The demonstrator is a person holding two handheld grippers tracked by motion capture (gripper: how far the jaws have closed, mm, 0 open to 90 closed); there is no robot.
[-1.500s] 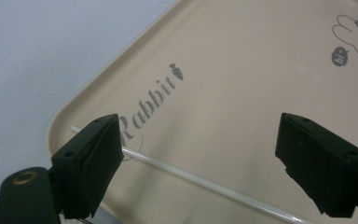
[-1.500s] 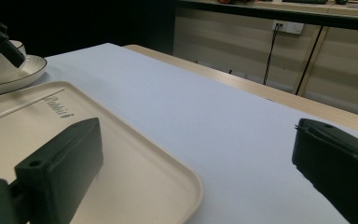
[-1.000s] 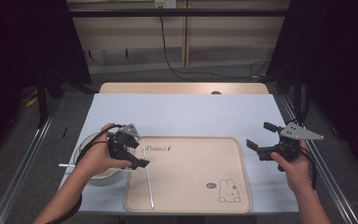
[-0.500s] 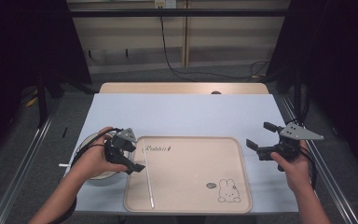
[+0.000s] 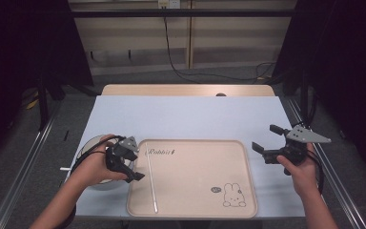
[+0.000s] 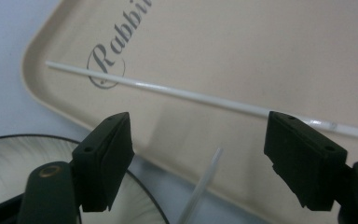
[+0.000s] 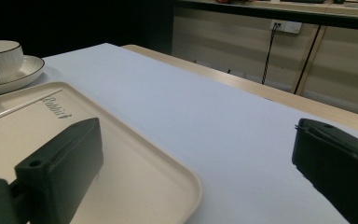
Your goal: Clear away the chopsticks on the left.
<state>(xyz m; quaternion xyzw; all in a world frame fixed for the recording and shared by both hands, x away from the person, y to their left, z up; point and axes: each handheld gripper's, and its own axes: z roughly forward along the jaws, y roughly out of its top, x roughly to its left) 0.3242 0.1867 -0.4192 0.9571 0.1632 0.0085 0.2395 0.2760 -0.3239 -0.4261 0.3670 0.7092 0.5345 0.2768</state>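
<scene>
The left gripper (image 5: 134,164), jaws parted with nothing pressed between them and just been closing, hovers over a white plate (image 5: 86,149) largely hidden by the hand. A thin white stick (image 5: 151,180) lies on the beige tray (image 5: 205,167), one end cut off behind a jaw in the left gripper view. At right, the right gripper (image 5: 265,141) hangs spread and empty beside the tray.
</scene>
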